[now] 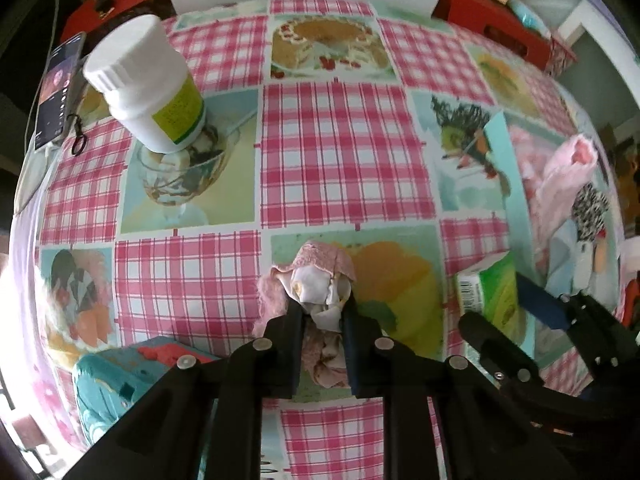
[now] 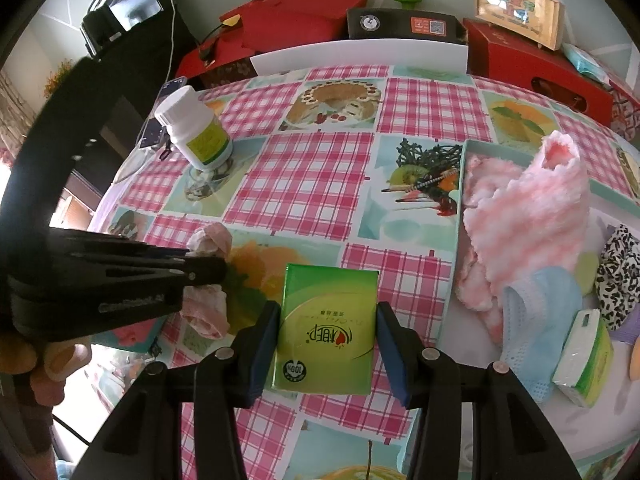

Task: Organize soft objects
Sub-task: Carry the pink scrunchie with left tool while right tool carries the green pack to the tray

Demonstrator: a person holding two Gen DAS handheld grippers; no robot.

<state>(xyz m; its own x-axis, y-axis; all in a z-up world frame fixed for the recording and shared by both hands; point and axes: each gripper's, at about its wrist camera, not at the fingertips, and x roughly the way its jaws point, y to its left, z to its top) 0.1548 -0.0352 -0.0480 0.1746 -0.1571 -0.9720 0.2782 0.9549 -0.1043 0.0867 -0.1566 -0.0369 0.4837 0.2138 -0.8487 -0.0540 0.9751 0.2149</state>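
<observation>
My left gripper [image 1: 322, 310] points down at the checked tablecloth and is shut on a crumpled pink and white cloth [image 1: 320, 280], which bunches between the pads and hangs below them. From the right wrist view the same left gripper [image 2: 208, 266] is at the left, with the pink cloth [image 2: 206, 314] dangling under it. My right gripper [image 2: 328, 314] is shut on a green tissue pack [image 2: 328, 300], one pad on each long side. To the right stands a teal tray [image 2: 460, 200] holding a fuzzy pink sock [image 2: 532, 208], a blue mask [image 2: 536, 312] and a leopard-print cloth [image 2: 620, 272].
A white bottle [image 1: 148, 80] with a yellow-green label stands at the far left, beside a phone [image 1: 56, 92]. Red boxes [image 2: 296, 12] line the table's back edge. A teal box [image 1: 120, 376] lies near my left gripper. A second tissue pack [image 2: 584, 356] lies in the tray.
</observation>
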